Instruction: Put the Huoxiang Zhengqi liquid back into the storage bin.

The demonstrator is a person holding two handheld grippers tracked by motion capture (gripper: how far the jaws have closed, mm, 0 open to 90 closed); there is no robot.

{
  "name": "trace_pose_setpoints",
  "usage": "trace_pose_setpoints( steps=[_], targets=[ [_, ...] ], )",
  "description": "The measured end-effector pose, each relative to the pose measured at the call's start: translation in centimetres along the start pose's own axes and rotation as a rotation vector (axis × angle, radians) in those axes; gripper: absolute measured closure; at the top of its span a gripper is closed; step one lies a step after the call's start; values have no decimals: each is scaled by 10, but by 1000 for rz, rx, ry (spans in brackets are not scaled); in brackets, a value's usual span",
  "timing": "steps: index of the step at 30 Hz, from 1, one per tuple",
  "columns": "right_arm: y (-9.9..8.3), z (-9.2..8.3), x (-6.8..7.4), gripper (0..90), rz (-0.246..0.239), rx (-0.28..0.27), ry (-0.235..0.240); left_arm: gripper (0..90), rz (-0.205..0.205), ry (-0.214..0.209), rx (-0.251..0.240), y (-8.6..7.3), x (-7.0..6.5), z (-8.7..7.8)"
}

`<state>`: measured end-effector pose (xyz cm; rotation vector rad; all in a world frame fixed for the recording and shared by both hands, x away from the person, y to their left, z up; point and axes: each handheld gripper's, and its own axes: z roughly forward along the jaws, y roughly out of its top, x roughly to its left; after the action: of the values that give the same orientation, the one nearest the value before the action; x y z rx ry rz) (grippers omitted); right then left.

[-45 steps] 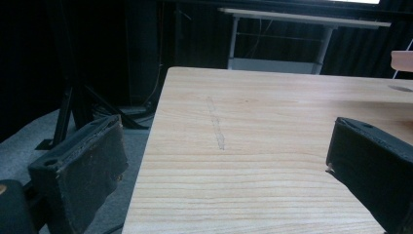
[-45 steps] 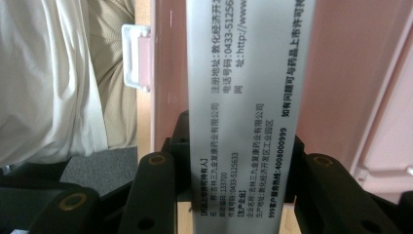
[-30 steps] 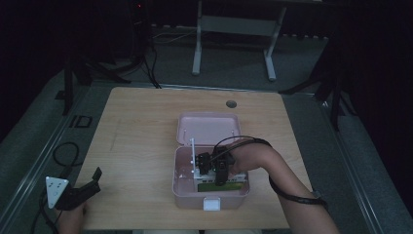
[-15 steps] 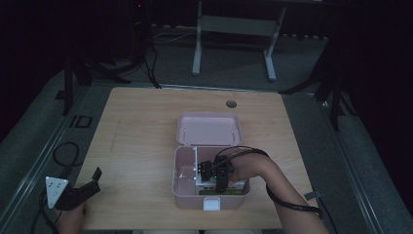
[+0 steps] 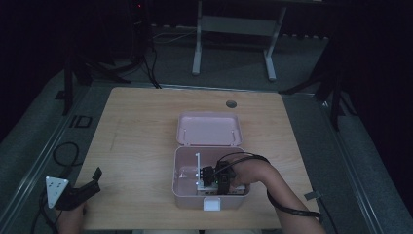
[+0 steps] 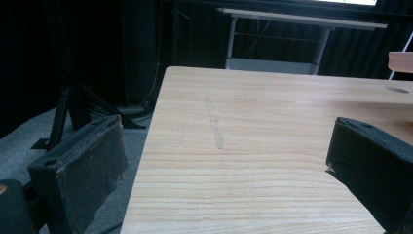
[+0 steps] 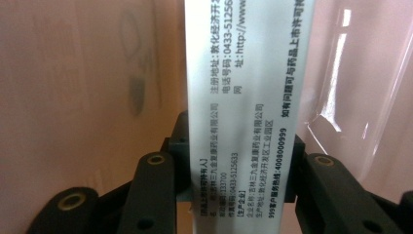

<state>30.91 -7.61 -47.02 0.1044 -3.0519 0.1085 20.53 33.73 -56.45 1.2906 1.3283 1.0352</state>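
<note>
Low in the centre of the high view, the right gripper [image 5: 207, 176] is down inside the open pink box [image 5: 181, 168], clamped on a white carton [image 7: 238, 112] — apparently mid-placement or mid-removal — while the left gripper [image 5: 80, 191], jaws spread and empty, idles lower left.

Surface [image 6: 272, 161]: pale wood-grain, matt. Open box [image 5: 185, 170]: smooth pink plastic, faintly glossy inside. Carton [image 7: 238, 97]: white printed card. Left gripper [image 6: 219, 175] jaws: black, rough-textured pads
</note>
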Motion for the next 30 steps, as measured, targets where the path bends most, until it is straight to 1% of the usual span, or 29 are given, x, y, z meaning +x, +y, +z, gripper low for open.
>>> trace_pose_setpoints(
  steps=[6,10,12,13,15,20,24,30],
  targets=[
    [-1,0,-1,606,13,-9,3,12,-4,-2,-1,0,0,0],
    [-4,-1,-3,566,28,-12,17,11,-3,-3,-1,0,0,0],
    [-6,-4,-3,536,32,-17,4,12,-3,-3,0,0,0,0],
    [-7,-6,-4,534,41,-23,10,11,-4,-3,0,0,0,0],
    [-10,-12,-4,519,36,-31,5,12,-3,-3,-1,0,0,0],
    [-17,-30,-1,479,47,-71,15,11,-2,-2,1,0,0,0],
    [-24,-47,-1,463,60,-98,-10,11,-1,-2,2,0,0,0],
    [-35,-68,0,402,72,-154,-36,11,-3,-3,1,0,0,1]
  ],
)
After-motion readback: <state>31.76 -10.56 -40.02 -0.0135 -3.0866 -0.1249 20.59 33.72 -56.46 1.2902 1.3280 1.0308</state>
